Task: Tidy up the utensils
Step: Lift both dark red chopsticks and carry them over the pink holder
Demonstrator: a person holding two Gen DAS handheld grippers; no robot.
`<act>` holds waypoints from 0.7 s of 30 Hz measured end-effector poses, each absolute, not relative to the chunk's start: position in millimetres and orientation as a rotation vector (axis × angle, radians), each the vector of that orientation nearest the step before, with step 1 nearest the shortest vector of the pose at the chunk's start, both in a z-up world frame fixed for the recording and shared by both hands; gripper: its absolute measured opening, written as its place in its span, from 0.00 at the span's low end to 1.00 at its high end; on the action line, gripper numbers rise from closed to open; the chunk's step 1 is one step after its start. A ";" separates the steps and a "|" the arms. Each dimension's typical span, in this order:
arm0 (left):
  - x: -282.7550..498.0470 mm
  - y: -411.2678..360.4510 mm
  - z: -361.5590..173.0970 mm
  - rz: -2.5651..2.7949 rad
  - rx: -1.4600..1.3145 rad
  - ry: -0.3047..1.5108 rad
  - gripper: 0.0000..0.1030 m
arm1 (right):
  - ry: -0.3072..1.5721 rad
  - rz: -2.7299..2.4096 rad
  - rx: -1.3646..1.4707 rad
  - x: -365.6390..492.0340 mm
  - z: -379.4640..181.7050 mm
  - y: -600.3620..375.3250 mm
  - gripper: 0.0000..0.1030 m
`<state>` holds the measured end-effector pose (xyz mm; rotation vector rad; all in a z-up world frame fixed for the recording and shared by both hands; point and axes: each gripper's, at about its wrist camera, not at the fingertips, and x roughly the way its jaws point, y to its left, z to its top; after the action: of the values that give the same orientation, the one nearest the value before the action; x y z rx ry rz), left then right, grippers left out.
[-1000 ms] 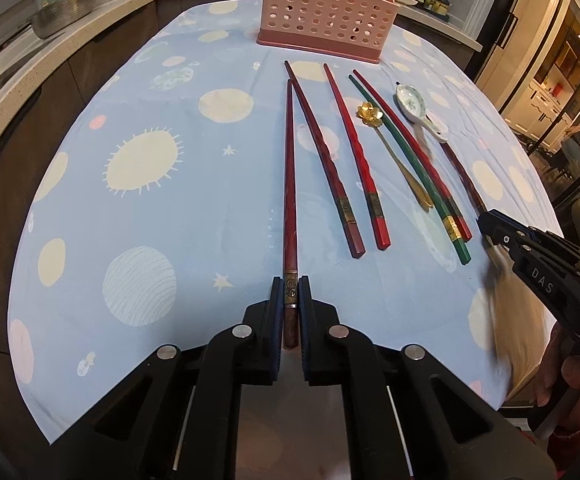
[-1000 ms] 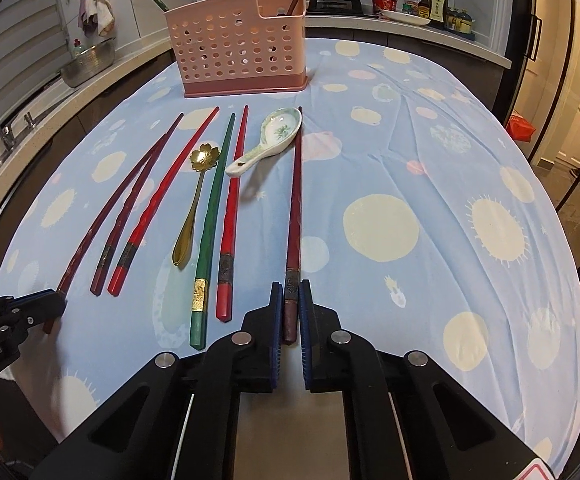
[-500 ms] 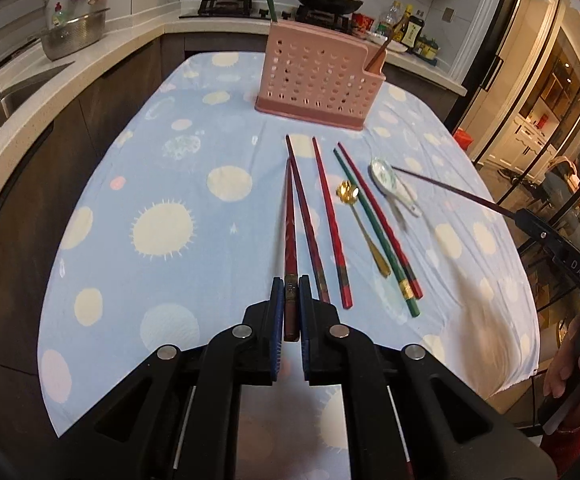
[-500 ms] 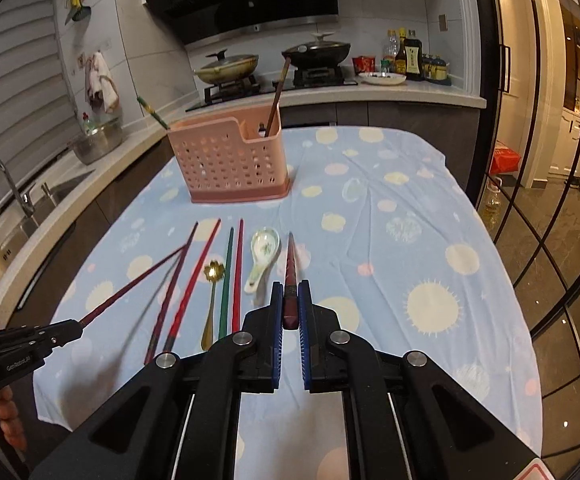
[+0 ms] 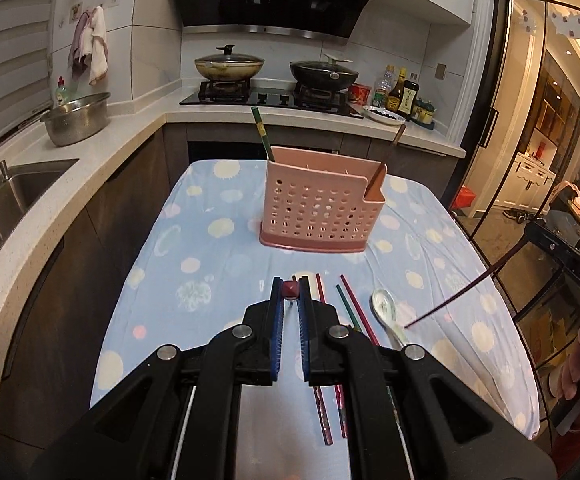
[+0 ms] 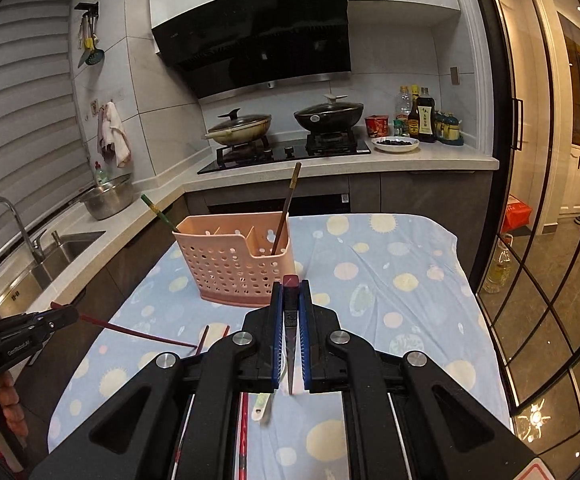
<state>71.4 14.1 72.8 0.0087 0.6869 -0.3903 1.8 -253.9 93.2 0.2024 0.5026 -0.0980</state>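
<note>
Holding: your left gripper (image 5: pixel 290 294) and right gripper (image 6: pixel 290 294) each clamp a dark red chopstick (image 5: pixel 290 289) by its butt.
Holder: pink utensil holder (image 5: pixel 316 206) sits ahead, chopsticks pointing back at you.
Nearer: cannot tell.

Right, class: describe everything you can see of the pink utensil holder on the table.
The pink utensil holder looks like plastic, its walls pierced with rows of round holes, on a darker pink base. It stands upright on the spotted blue tablecloth, with inner dividers and a lower front pocket. A green chopstick leans out of one end and a brown-handled utensil out of the pocket.
</note>
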 end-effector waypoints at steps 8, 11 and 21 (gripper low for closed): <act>94.4 0.1 97.9 -0.399 0.006 0.631 0.07 | 0.466 -0.084 0.203 26.4 109.6 -260.1 0.07; 102.1 -4.3 107.8 -0.405 -0.002 0.609 0.07 | 0.454 -0.079 0.208 35.5 116.3 -263.5 0.07; 135.0 -21.7 164.6 -0.409 -0.004 0.478 0.07 | 0.379 -0.060 0.227 79.8 158.5 -276.7 0.07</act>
<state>135.0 -21.7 164.6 -0.0042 0.4779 -0.4088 79.8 -276.7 158.5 0.2270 0.3789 -0.0600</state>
